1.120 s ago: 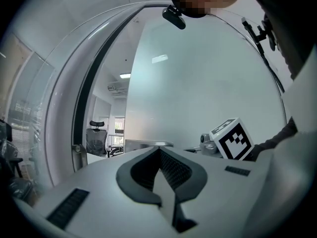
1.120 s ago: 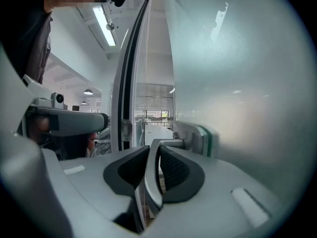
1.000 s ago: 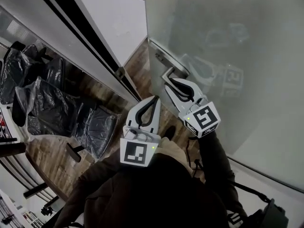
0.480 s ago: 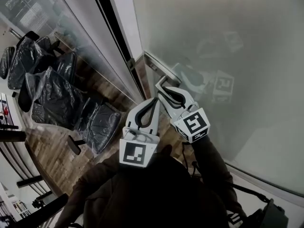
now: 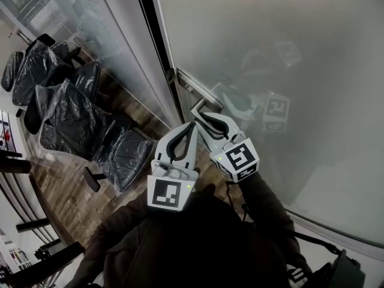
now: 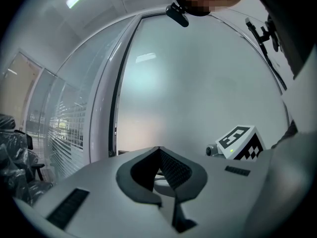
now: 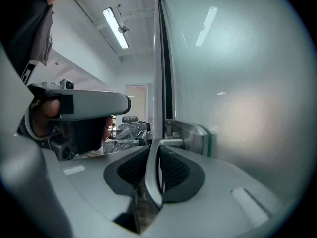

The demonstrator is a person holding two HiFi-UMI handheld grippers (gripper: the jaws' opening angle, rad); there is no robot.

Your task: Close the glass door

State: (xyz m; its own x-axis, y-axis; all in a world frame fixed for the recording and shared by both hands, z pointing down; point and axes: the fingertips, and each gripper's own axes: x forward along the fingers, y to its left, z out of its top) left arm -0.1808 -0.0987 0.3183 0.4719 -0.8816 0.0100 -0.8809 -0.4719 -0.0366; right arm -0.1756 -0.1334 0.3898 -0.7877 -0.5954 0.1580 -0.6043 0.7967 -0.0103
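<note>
A frosted glass door (image 5: 270, 47) fills the right of the head view, its edge close against the dark door frame (image 5: 150, 17). Its metal lever handle (image 5: 200, 110) juts from a lock plate (image 7: 195, 135) on the door's edge. My right gripper (image 5: 203, 116) is shut on that handle; in the right gripper view the bar (image 7: 152, 175) runs between the two dark pads. My left gripper (image 5: 191, 126) hangs just left of it, jaws shut with nothing between them, pointing at the door (image 6: 198, 83).
Several black chairs wrapped in plastic (image 5: 66, 119) stand on the wooden floor (image 5: 72, 191) behind a glass partition (image 5: 114, 47) at left. The person's dark sleeves and torso (image 5: 198, 245) fill the bottom of the head view.
The door has swung toward its frame, and the white room seen through the gap is now hidden. My right gripper stayed shut on the handle and moved left with it.
</note>
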